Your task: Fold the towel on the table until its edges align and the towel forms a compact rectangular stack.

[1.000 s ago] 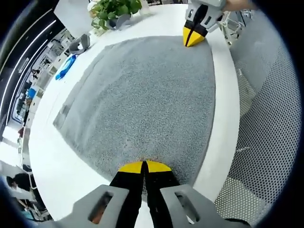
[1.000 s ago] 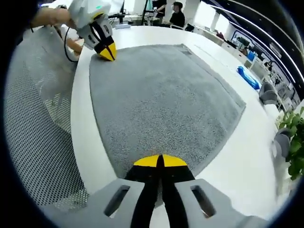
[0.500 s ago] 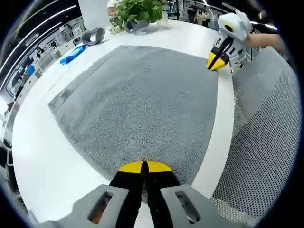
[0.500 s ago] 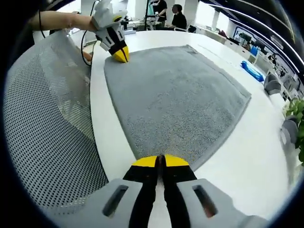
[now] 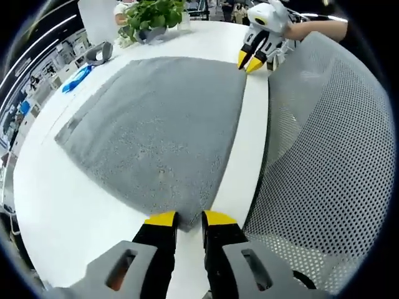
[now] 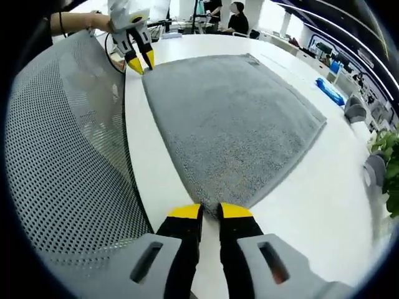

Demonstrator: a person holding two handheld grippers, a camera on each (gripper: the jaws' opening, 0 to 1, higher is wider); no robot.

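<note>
Towel (image 5: 156,124) lies flat beside mesh chair back (image 5: 324,156)

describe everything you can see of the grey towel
The grey towel is a thick, nubby terry cloth, lying flat and unfolded on the white table. A flat woven band runs along its far edge. It looks roughly square, with one side along the table's near edge. The left claw and right claw each sit open at a near corner.

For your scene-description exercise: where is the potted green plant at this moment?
In the left gripper view the plant stands at the top left, on the white table just beyond the grey towel's far edge; in the right gripper view its leaves show at the right edge.
</note>
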